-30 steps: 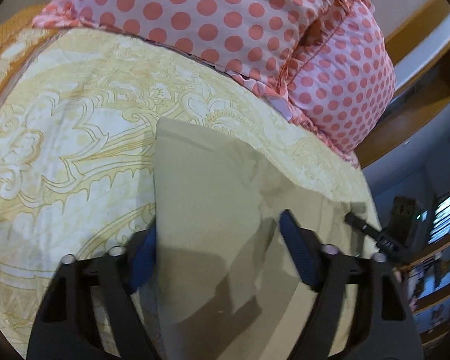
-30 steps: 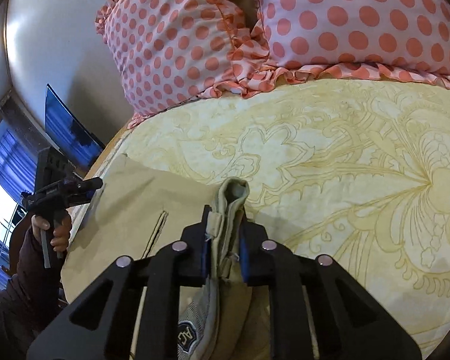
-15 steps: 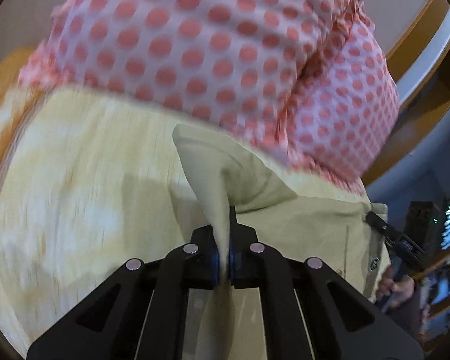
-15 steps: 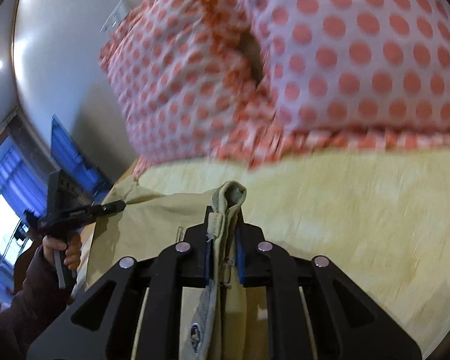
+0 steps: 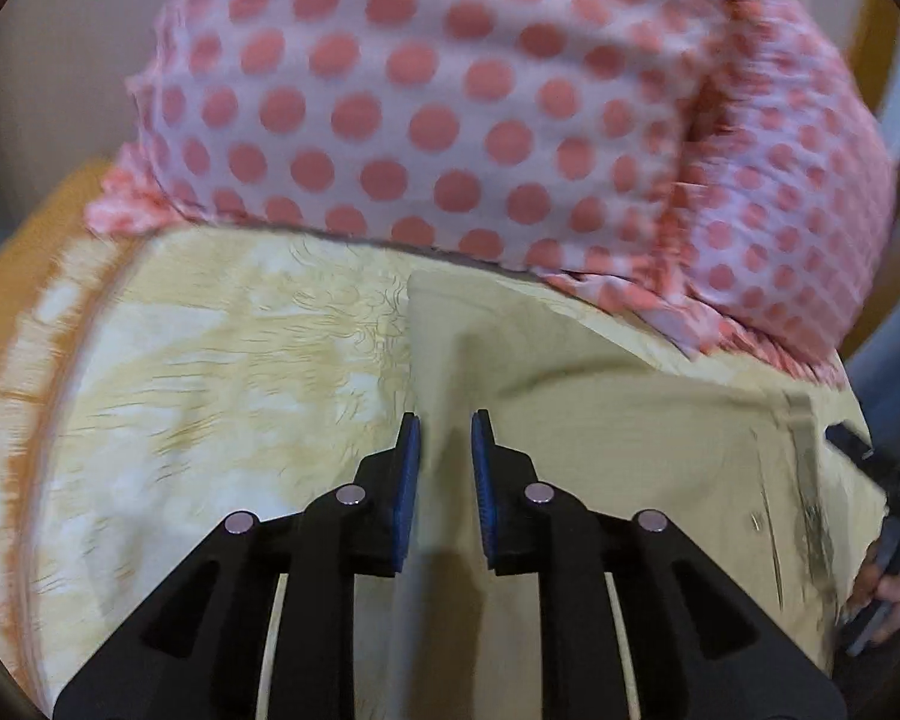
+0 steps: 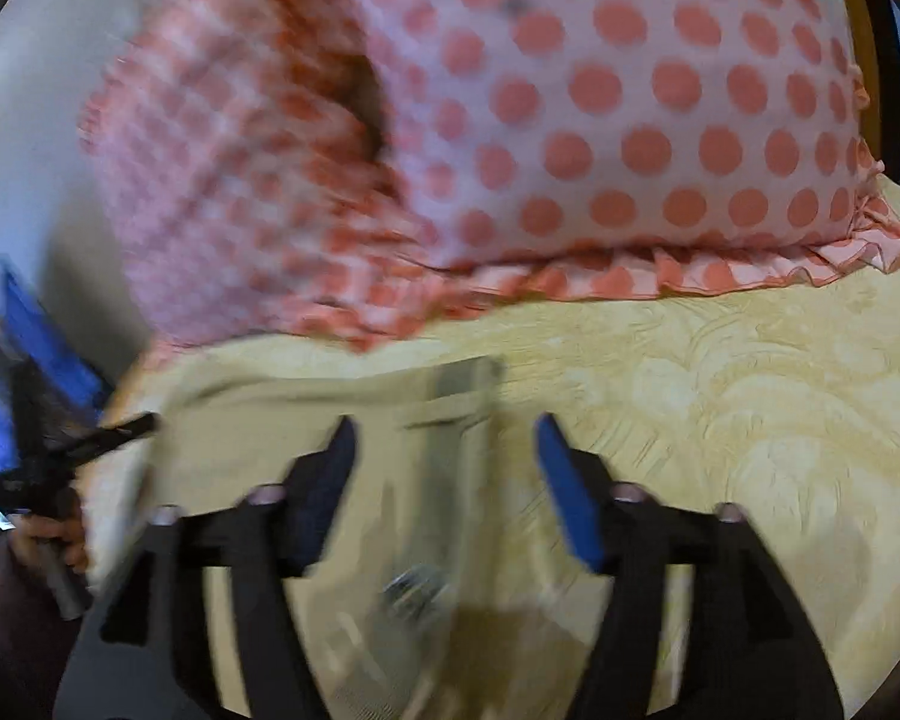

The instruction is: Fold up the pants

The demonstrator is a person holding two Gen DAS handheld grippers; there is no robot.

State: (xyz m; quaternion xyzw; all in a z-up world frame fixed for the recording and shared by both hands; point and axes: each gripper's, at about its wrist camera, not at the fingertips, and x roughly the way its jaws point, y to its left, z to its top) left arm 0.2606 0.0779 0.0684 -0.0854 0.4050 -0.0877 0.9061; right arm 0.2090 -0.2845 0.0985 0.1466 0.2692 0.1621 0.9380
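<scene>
The khaki pants lie spread on the yellow patterned bedspread, their far edge close to the pillows. My left gripper has its jaws slightly apart over the pants' left corner, with the fabric lying loose between them. In the right wrist view the pants show their waistband corner. My right gripper is wide open above that corner and holds nothing. The view is blurred by motion.
Two pink polka-dot pillows lie along the head of the bed just beyond the pants; they also show in the right wrist view. The bedspread stretches to the right. A wooden bed frame is at the far right.
Both grippers, shut on the pants half a second ago, have opened and let the fabric drop flat on the bed nearer the pillows.
</scene>
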